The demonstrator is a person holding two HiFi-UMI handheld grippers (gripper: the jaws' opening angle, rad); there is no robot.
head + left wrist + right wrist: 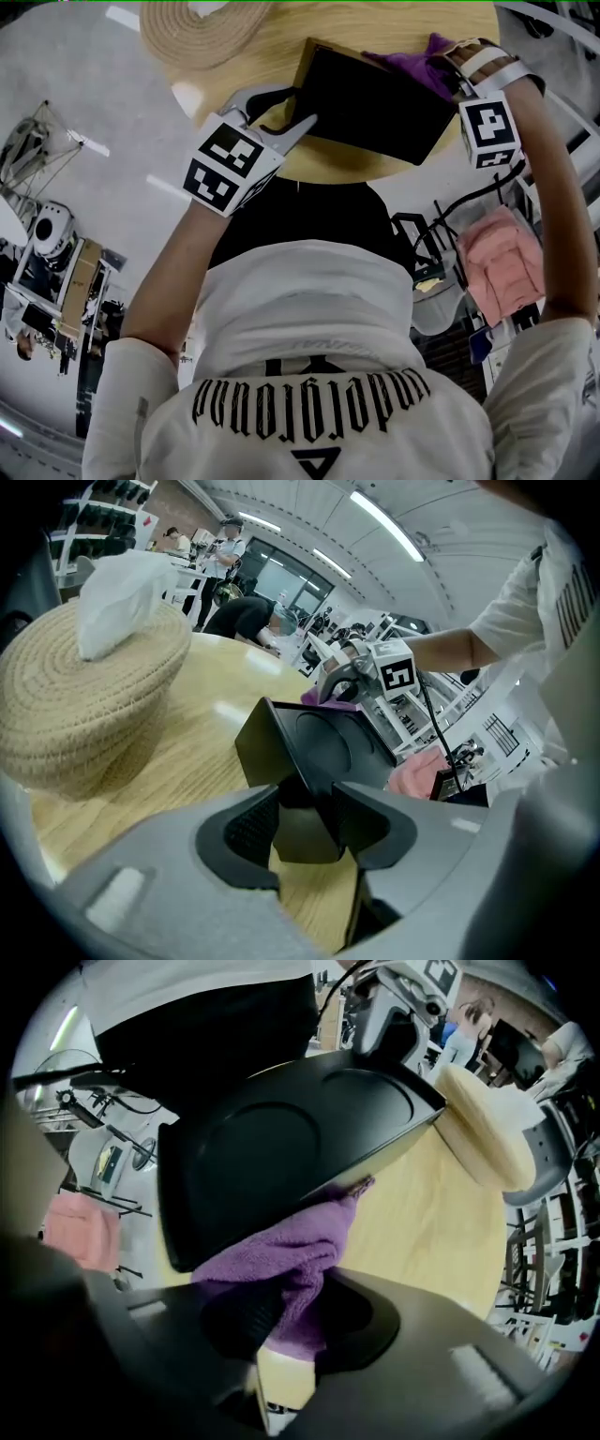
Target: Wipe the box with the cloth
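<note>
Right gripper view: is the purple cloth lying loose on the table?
No, the cloth is pinched between the right tool's jaws and pressed against the black box.

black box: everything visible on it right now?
The box is black, flat and rectangular with rounded corners and a shallow round recess in one face; it looks like matte plastic. It is tilted over the wooden table. The left gripper is shut on one corner; the purple cloth, in the right gripper, presses its opposite edge.
</note>
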